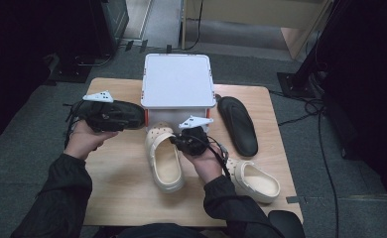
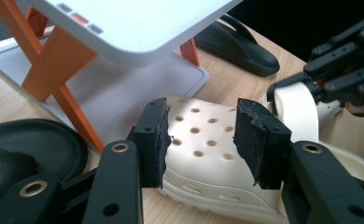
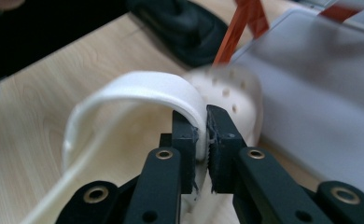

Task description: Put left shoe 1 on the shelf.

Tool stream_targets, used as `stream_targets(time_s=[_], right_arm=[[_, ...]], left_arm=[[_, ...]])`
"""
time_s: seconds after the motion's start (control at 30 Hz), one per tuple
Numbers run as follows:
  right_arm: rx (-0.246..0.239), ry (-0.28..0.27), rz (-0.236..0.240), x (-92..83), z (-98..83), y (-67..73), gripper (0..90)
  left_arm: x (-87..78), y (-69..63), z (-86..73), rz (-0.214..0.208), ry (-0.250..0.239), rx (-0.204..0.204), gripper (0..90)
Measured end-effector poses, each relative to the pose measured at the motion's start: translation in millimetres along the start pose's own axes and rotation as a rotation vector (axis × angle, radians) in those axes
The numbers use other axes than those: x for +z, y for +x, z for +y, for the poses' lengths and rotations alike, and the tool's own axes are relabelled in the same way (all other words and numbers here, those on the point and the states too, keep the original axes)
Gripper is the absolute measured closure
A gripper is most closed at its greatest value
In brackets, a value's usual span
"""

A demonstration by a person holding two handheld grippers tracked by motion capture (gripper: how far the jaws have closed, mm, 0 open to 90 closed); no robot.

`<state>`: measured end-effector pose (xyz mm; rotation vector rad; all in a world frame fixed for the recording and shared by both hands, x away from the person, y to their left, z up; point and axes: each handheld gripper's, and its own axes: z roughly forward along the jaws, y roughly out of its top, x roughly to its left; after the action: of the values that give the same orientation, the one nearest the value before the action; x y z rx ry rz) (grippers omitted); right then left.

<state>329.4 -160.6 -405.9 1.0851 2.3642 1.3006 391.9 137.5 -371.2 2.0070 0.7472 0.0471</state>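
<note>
A cream clog (image 1: 164, 163) lies at the table's middle, toe toward a white rack (image 1: 177, 79). My right gripper (image 1: 177, 141) is shut on its lifted heel strap (image 3: 138, 88), pinched between the jaws (image 3: 204, 135). My left gripper (image 1: 139, 121) hovers at the left, open, its jaws (image 2: 201, 140) on either side of the clog's holed toe (image 2: 203, 158) without touching it. In the left gripper view the right gripper (image 2: 343, 70) holds the strap (image 2: 294, 105).
A second cream clog (image 1: 256, 181) lies at the front right. One black slipper (image 1: 237, 124) rests right of the rack, another (image 2: 31, 149) beside the left gripper. The rack has orange legs (image 2: 54, 74) and a grey base (image 2: 124, 93).
</note>
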Motion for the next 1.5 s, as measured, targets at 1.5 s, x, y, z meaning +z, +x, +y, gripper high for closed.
stream_targets(time_s=[1.5], right_arm=[[0.004,0.055,-0.165,37.6,-0.8,-18.1,77.9]], left_arm=[[16.7,12.9,45.6,0.025,-0.013,0.031,57.1]])
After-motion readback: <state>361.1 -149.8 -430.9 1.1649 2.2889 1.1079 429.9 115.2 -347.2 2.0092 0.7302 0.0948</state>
